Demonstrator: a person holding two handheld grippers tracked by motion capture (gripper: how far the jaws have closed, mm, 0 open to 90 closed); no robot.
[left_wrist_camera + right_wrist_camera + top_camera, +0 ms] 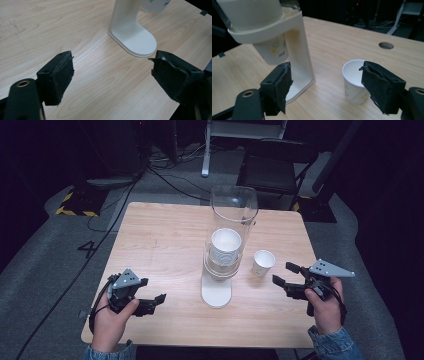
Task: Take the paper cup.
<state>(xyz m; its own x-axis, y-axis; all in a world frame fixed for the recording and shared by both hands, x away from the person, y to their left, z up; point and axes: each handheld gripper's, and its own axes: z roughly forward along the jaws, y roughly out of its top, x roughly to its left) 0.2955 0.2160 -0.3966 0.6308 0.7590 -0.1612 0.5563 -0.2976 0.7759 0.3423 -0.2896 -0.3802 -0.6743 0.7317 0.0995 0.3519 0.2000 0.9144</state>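
Where the high view looks down, a wooden table [165,245] carries a white cup dispenser [224,262] with a clear tube, stacked cups inside, and one loose paper cup [263,262] just right of it. Left gripper [150,303]: near the table's front left, jaws apart, empty. Right gripper [286,275]: just right of the loose cup, jaws apart, empty.

Left gripper view: the pads spread wide; dispenser base [136,37] ahead, untouched.

Right gripper view: the loose cup stands upright, partly behind the right-hand pad; a cup bottom [273,51] protrudes under the dispenser collar. Likely handling: straddle the wall squarely and close gently, since thin paper crumples.
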